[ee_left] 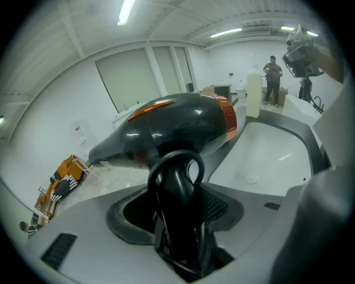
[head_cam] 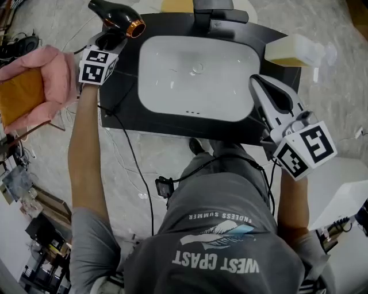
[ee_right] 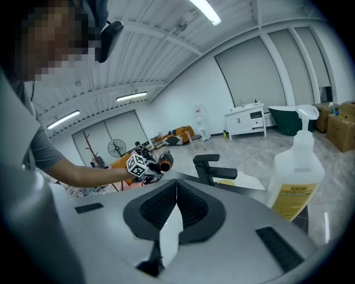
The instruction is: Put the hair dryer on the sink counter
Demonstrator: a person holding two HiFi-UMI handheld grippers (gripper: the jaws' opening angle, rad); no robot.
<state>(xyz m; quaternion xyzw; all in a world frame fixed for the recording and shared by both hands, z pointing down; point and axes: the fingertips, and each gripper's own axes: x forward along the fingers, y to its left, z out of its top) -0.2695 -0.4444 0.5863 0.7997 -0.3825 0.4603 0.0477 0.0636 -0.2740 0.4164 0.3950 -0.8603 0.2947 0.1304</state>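
Firmly clamped by its handle in the left gripper (head_cam: 108,40), the black hair dryer (head_cam: 118,17) hangs over the sink counter's (head_cam: 123,118) back-left corner; the right gripper (head_cam: 261,89), jaws together and empty, hovers front-right.

The hair dryer (head_cam: 118,17), at 11 o'clock in the head view, has its handle sunk out of sight in the left gripper (head_cam: 110,39). Whether its body touches the sink counter (head_cam: 127,86) cannot be told. At 12 o'clock the faucet (head_cam: 214,12) is cut by the top edge. At 9 o'clock a pink padded thing (head_cam: 54,80) runs off the left edge. The spray bottle (head_cam: 290,50) at 2 o'clock is washed out, its label unreadable. In the left gripper view, a person (ee_left: 272,77) at 1 o'clock is too small to make out.
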